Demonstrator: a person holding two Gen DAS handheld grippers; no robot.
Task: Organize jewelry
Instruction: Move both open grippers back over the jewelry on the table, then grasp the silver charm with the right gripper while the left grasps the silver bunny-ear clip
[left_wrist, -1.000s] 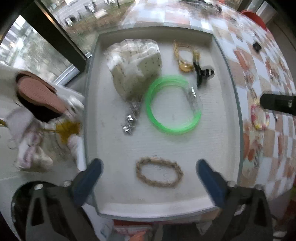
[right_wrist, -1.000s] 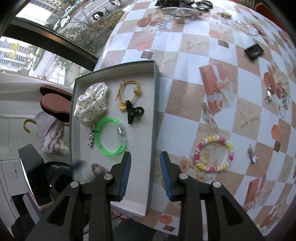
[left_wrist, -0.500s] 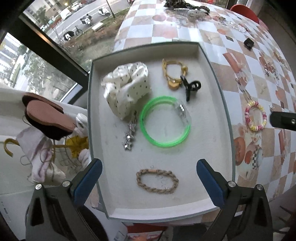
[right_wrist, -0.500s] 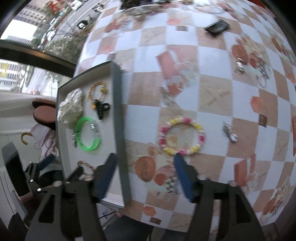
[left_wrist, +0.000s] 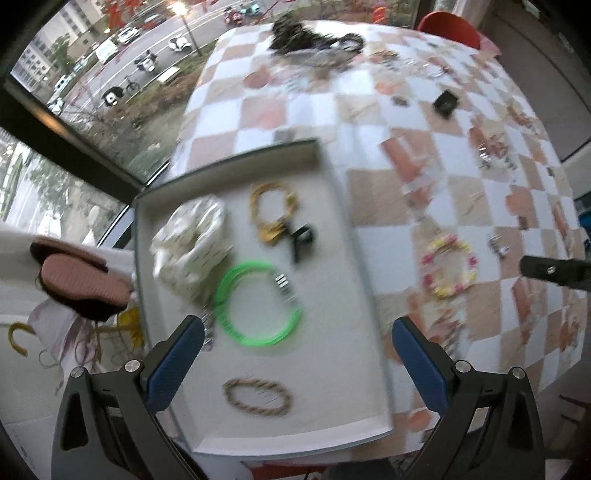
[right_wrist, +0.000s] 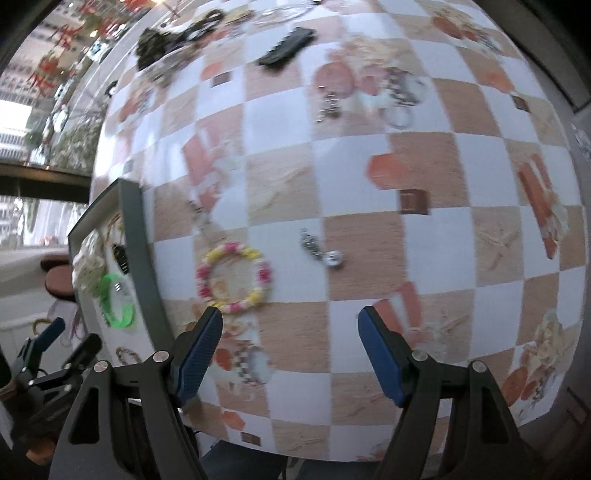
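A grey tray (left_wrist: 343, 206) holds a green bangle (left_wrist: 258, 304), a braided rope bracelet (left_wrist: 257, 397), a white dotted scrunchie (left_wrist: 192, 240), a yellow cord bracelet (left_wrist: 271, 210) and a black clip (left_wrist: 303, 240). My left gripper (left_wrist: 297, 363) is open and empty above the tray's near end. A pink and yellow bead bracelet (right_wrist: 234, 277) lies on the checked tablecloth right of the tray (right_wrist: 136, 236); it also shows in the left wrist view (left_wrist: 448, 267). My right gripper (right_wrist: 290, 354) is open and empty just in front of it.
More jewelry lies loose on the cloth: a silver charm (right_wrist: 321, 251), key rings (right_wrist: 402, 96), a black comb (right_wrist: 286, 46) and a dark heap (right_wrist: 159, 44) at the far end. A window and a drop to the floor lie left of the tray.
My right gripper has opened wide and swung right from the tray to the bead bracelet. My left gripper has pulled back and risen, staying open.
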